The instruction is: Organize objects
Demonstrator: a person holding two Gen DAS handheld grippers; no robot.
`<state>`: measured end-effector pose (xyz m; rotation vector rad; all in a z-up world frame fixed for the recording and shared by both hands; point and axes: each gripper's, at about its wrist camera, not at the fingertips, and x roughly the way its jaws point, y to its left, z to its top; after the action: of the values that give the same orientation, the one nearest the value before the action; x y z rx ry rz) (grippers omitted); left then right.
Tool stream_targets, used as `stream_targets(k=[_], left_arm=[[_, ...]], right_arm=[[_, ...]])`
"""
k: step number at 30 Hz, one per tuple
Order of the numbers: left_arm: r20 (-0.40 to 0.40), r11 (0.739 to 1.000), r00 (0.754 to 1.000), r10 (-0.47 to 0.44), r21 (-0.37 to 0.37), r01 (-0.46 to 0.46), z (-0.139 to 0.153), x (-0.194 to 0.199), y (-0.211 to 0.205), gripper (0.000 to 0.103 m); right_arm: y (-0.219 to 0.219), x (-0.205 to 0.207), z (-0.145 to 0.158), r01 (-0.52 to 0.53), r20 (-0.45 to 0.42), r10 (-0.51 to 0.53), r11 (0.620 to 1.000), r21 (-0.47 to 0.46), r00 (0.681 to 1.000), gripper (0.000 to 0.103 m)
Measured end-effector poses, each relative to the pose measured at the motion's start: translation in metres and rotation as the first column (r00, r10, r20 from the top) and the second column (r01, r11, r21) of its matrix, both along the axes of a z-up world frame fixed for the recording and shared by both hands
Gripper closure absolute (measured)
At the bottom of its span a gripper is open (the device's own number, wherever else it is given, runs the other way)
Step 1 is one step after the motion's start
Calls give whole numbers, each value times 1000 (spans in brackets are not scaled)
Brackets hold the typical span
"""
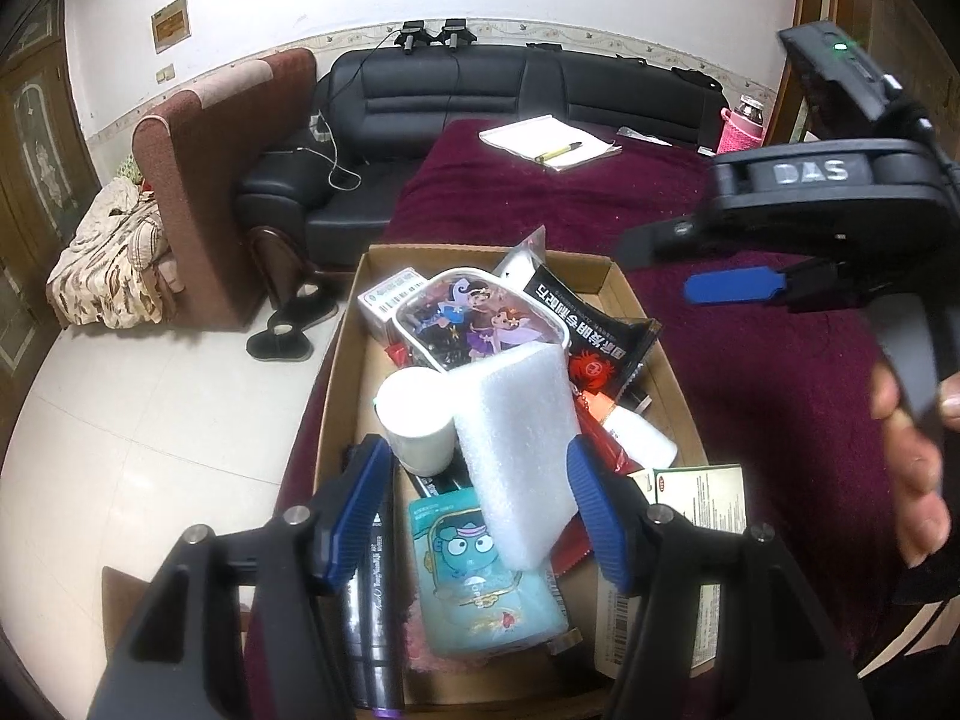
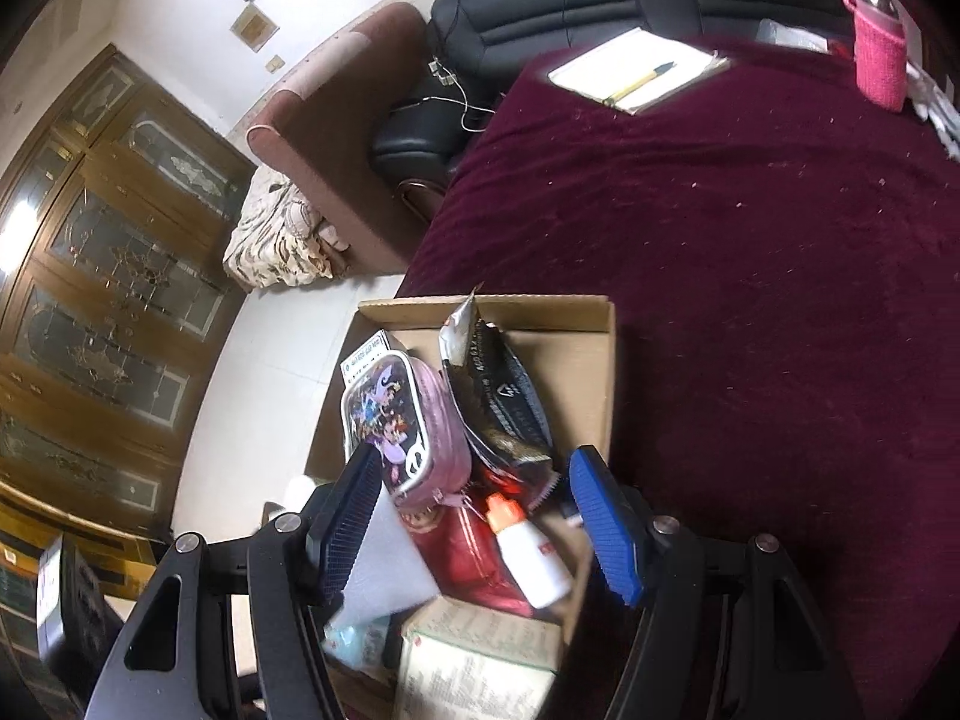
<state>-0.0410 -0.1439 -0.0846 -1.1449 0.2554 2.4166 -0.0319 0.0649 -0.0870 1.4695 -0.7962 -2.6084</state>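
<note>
- A living room: a black leather sofa (image 1: 456,102) along the far wall, a brown armchair (image 1: 198,180) to its side, pale floor tiles, and a bench under a maroon cloth (image 2: 750,300) nearest the cameras.
- A cardboard box (image 1: 600,273) sits at the near corner of the bench, heaped full; a notepad with a pen (image 1: 552,144) and a pink-sleeved bottle (image 2: 879,54) lie well apart at the far end.
- In the box, a white foam block (image 1: 516,450) leans on top of the pile, over a teal cartoon pouch (image 1: 480,588), beside a white cup (image 1: 414,426) and in front of a cartoon-printed pencil case (image 1: 474,318); a black snack bag (image 1: 594,324) and a white glue bottle with an orange cap (image 2: 534,558) lie toward the right.
- The left tool (image 1: 474,510) hangs open over the box, its blue pads either side of the foam block without touching it.
- The right tool (image 2: 480,516) is also open and empty, hovering above the pencil case and glue bottle.
- The step in hand looks like picking the foam block. To do it well, lower the left tool until both pads span the block's long flat faces, close gently since foam squashes, and lift straight up so the cup and pouch beneath are not dragged out.
</note>
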Motion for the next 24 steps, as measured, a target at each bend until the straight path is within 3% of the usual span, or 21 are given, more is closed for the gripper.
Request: stream_targets(k=[5, 13, 18, 20, 24], left_arm=[[0, 1000, 1000, 22, 1, -22, 0, 1, 1, 42], [-11, 993, 992, 122, 2, -122, 5, 14, -11, 35], [-11, 984, 984, 179, 19, -179, 10, 24, -19, 34], [-9, 977, 978, 210, 40, -209, 14, 29, -24, 27], [-15, 962, 964, 265, 71, -263, 22, 39, -32, 23]], right_arm=[[-4, 22, 1, -99, 25, 98, 991, 91, 995, 31], [-9, 73, -23, -245, 127, 220, 938, 246, 967, 29], [-23, 88, -48, -334, 210, 283, 903, 272, 936, 29], [-33, 88, -52, -365, 224, 310, 889, 277, 924, 29], [-45, 79, -50, -383, 186, 343, 885, 264, 921, 28]])
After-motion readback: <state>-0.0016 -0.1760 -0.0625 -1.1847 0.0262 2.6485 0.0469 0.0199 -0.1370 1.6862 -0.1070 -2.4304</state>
